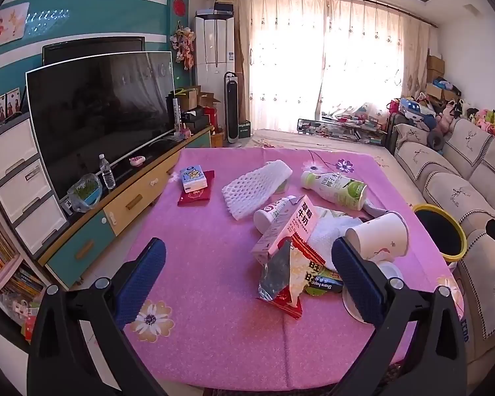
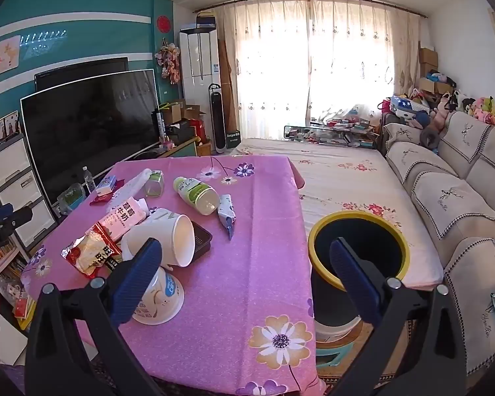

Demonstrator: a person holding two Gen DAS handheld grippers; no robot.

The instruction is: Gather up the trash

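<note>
At the far left, beyond the table, a television (image 1: 99,115) stands on a low cabinet. The left gripper (image 1: 247,275) hovers above the pink tablecloth (image 1: 198,247), its blue fingers (image 1: 142,277) spread wide and holding nothing. Ahead of it on the cloth lie a small blue tissue pack (image 1: 193,178) on a red packet, then a white foam net sleeve (image 1: 255,186), then a heap of trash: a pink milk carton (image 1: 283,231), a torn red snack wrapper (image 1: 288,277) and a tipped white paper cup (image 1: 378,239), with a green-and-white bottle (image 1: 335,189) lying just behind. The right gripper (image 2: 246,274) also hangs with its jaws apart and empty, its left finger over a white lidded tub (image 2: 163,293) beside the cup (image 2: 168,237), its right finger in front of the yellow-rimmed black bin (image 2: 358,247), which stands just off the table's right edge. A beige sofa (image 2: 452,198) runs along the far right.
</note>
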